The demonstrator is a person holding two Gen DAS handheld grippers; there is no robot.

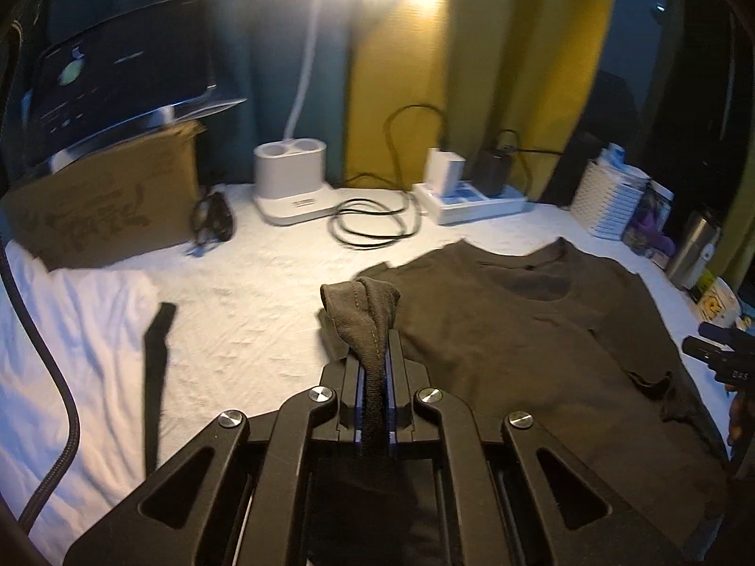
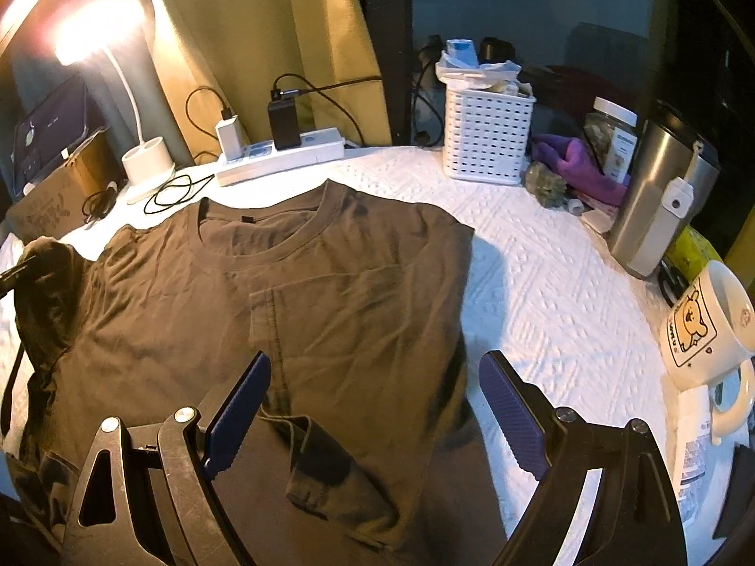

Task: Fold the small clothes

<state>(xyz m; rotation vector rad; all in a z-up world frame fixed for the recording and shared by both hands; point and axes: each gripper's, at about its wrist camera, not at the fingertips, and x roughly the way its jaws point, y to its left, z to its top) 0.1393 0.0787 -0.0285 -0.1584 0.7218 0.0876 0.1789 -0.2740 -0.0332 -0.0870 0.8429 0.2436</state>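
Note:
A dark brown T-shirt [image 1: 519,330] lies flat on the white textured table cover [image 1: 245,292], neck toward the far side. My left gripper [image 1: 374,349] is shut on a bunched fold of the shirt's left sleeve [image 1: 363,302] and holds it raised off the cover. In the right wrist view the T-shirt [image 2: 330,283] has its right side folded in, with a sleeve [image 2: 321,453] lying on top. My right gripper [image 2: 376,358] hovers open over that lower right part, blue pads [image 2: 236,415] wide apart with nothing between them. The lifted sleeve [image 2: 47,273] shows at the far left.
At the back stand a cardboard box [image 1: 108,203], a white lamp base [image 1: 290,174], a coiled black cable [image 1: 373,221] and a power strip [image 1: 472,198]. On the right are a white basket [image 2: 486,137], a steel tumbler [image 2: 656,198] and a mug [image 2: 708,320]. A black strap [image 1: 155,368] lies left.

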